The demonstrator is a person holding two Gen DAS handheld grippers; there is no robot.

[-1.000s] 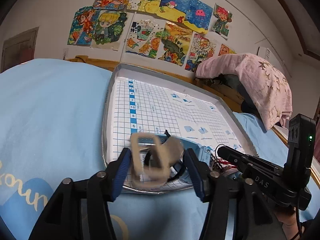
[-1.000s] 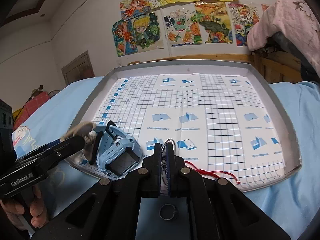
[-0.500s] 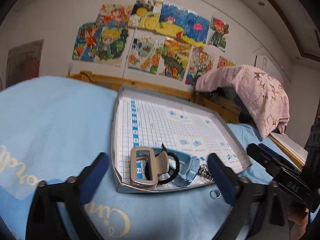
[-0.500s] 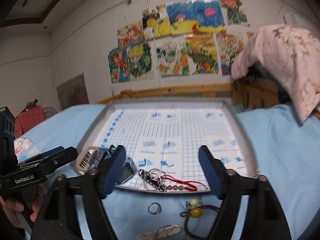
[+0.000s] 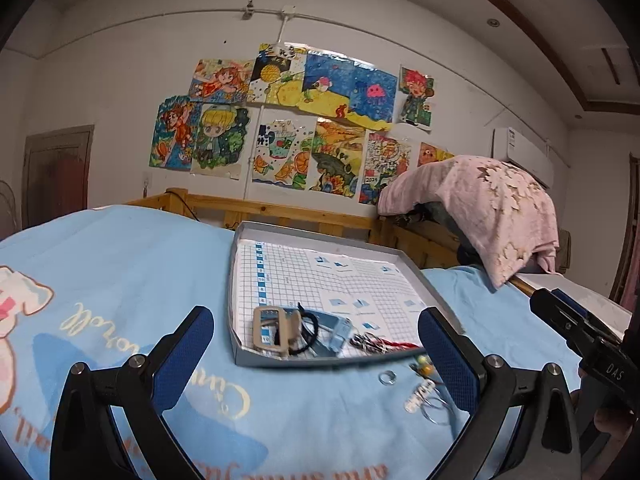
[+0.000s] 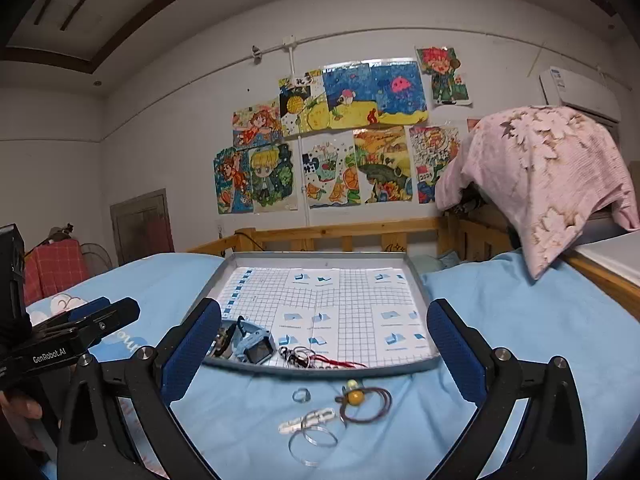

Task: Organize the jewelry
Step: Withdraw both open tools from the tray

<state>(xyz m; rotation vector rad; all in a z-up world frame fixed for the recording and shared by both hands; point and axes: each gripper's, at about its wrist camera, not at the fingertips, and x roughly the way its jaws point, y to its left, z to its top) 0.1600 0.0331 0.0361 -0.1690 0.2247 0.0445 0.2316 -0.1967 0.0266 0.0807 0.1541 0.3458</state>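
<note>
A grey tray (image 5: pixel 416 270) (image 6: pixel 416 280) lined with grid paper lies on the blue bedspread. At its near edge lie a beige buckle (image 5: pixel 272 330), a black hair tie (image 5: pixel 310 334), a blue watch (image 5: pixel 340 330) (image 6: pixel 256 346) and metal rings with a red cord (image 5: pixel 380 342) (image 6: pixel 308 358). On the blanket in front of the tray lie a small ring (image 5: pixel 387 377) (image 6: pixel 301 395), a yellow-bead hair tie (image 6: pixel 364 398), a white clip (image 6: pixel 308 420) and thin hoops (image 6: pixel 314 436). My left gripper (image 5: pixel 316 352) and right gripper (image 6: pixel 324 344) are both open, empty, and held back from the tray.
A wooden bed rail (image 6: pixel 340 236) runs behind the tray. A pink blanket (image 6: pixel 548 176) hangs over something at the right. Drawings cover the wall (image 6: pixel 336 140). The other gripper shows at the right of the left wrist view (image 5: pixel 584 340) and at the left of the right wrist view (image 6: pixel 72 340).
Both grippers opened and pulled back from the tray. The left let go of the beige buckle, the right let go of the metal rings; both now lie in the tray.
</note>
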